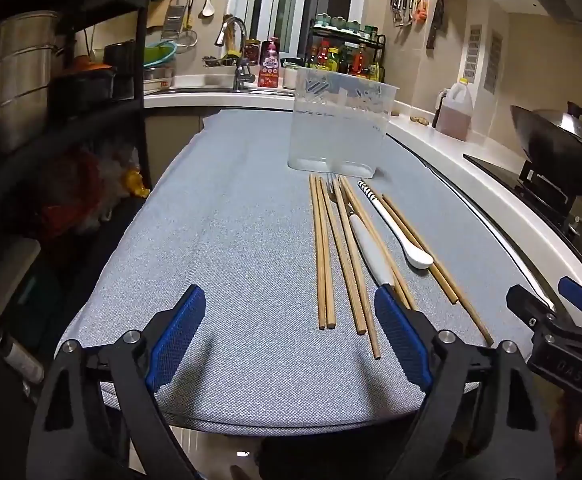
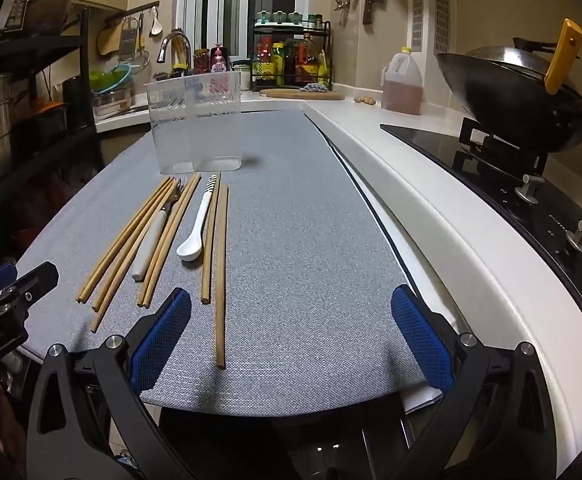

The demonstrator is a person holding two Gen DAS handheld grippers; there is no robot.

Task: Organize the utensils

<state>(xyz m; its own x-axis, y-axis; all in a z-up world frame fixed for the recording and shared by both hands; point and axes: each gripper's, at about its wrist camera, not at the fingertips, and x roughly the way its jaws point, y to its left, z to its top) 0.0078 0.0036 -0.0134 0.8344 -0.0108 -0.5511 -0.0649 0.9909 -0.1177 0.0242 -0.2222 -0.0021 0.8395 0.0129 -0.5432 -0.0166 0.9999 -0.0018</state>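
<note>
Your left gripper point(image 1: 290, 334) hangs over the near edge of the gray mat point(image 1: 227, 240), jaws wide apart w/ nothing between them. Its blue pads point(image 1: 177, 336) sit just above the cloth.

Far left, off the mat, you see a black shelf rack point(image 1: 141, 80) w/ big steel pots point(image 1: 15, 76). Past it, at the far wall, is the sink faucet point(image 1: 233, 36) & a red soap bottle point(image 1: 269, 64).

On the mat, far side, stands a clear plastic holder point(image 1: 337, 124). It is upright & looks to have 2 parts side by side. Nothing is in it.

Just near of the holder lie the utensils, all flat on the mat, pointing near-to-far. Left to right: a pair of wooden chopsticks point(image 1: 323, 260) touching each other, then more chopsticks mixed w/ a fork point(image 1: 365, 244) that has a white handle. Its metal end points at the holder. Next is a white spoon point(image 1: 401, 232) w/ a striped handle tip, bowl toward you. Right of that is one more chopstick pair point(image 1: 435, 260); in the right wrist view the long one point(image 2: 222, 272) reaches closest to you.

Your right gripper point(image 2: 291, 340) is also over the near edge, right of the utensils, jaws spread wide & gripping nothing. Its left pad point(image 2: 161, 340) is just beside the long chopstick's near end; can't tell if they touch.

Right of the mat is the white counter point(image 2: 431, 208). On it, far back, sits an oil jug point(image 2: 403, 84). Far right is a black stove point(image 2: 491, 168) w/ a wok point(image 2: 507, 92) on it.
</note>
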